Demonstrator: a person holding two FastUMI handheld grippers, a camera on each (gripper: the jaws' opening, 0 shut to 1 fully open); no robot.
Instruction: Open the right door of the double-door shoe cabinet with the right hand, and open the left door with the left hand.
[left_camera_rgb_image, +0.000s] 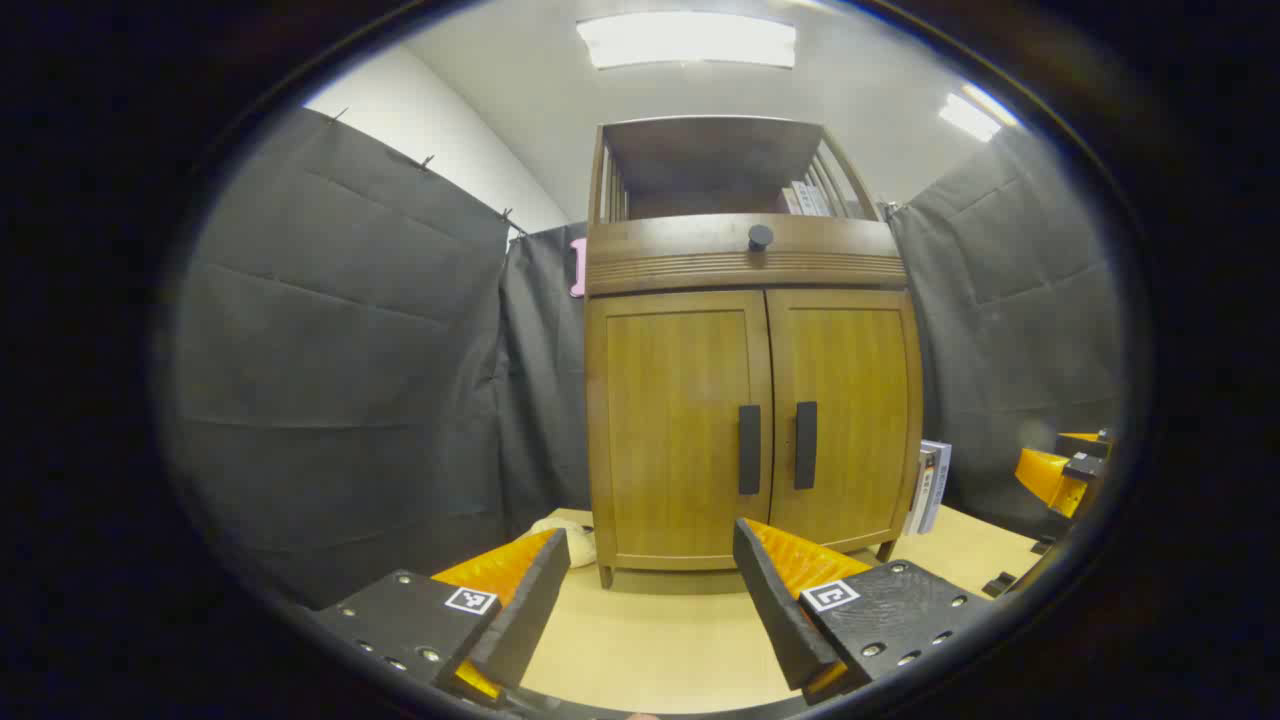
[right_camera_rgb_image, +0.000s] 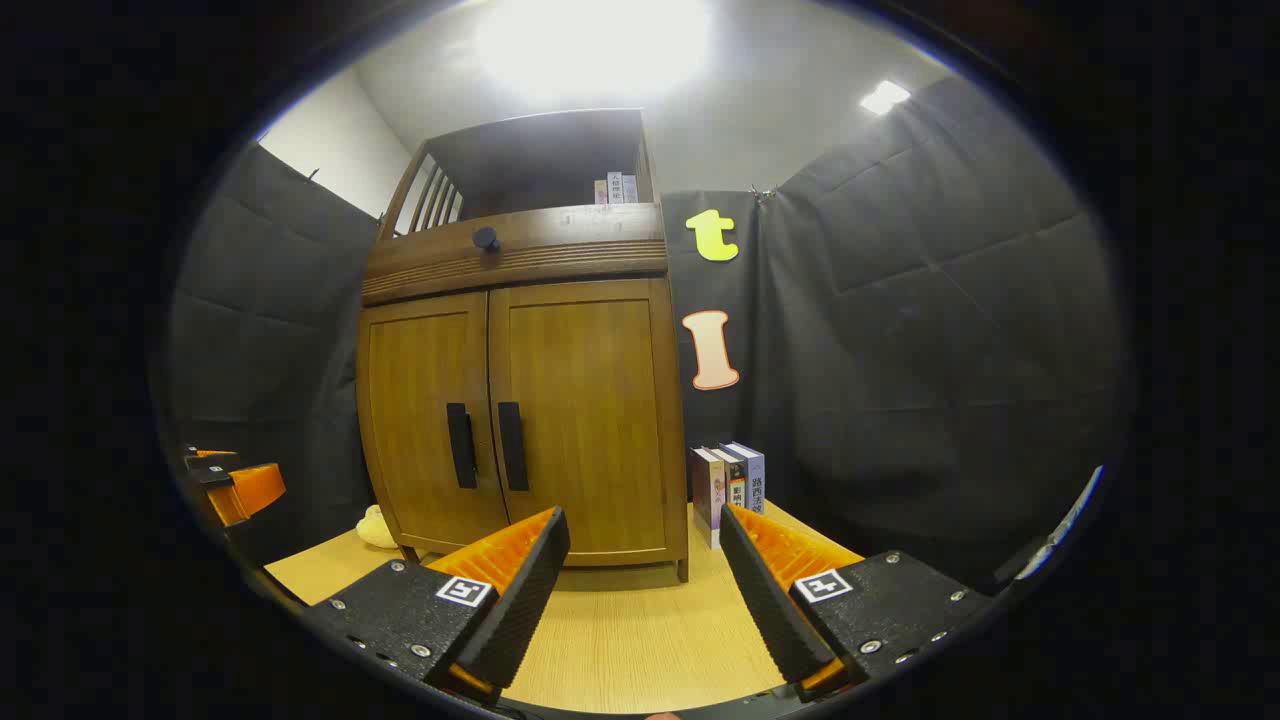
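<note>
Black quilted cloth walls the booth on all sides, with a white ceiling and bright panel lights above, and your pale wooden desk (left_camera_rgb_image: 650, 650) carries everything. On it stands the brown wooden double-door shoe cabinet (left_camera_rgb_image: 750, 400), upright, with an open railed shelf on top and a round dark knob (left_camera_rgb_image: 760, 237) on the band below that shelf.

Both doors are closed. You see the left door (left_camera_rgb_image: 675, 430) and the right door (left_camera_rgb_image: 850, 420) meeting at the middle, each with a black vertical bar handle: the left handle (left_camera_rgb_image: 749, 450) and the right handle (left_camera_rgb_image: 805, 445) stand just beside each other.

Your left hand-held gripper (left_camera_rgb_image: 650, 590) is spread wide, holding nothing, and sits apart from the cabinet, aimed roughly at the left door. Your right hand-held gripper (right_camera_rgb_image: 645, 580) is likewise wide and holding nothing, aimed at the cabinet's right edge (its orange body also peeks in at the right edge of the left gripper view).

A few upright books (right_camera_rgb_image: 728, 485) stand on the desk just beside the cabinet's right side. A small pale yellow object (right_camera_rgb_image: 375, 528), too unclear to name, lies by the left front leg.
</note>
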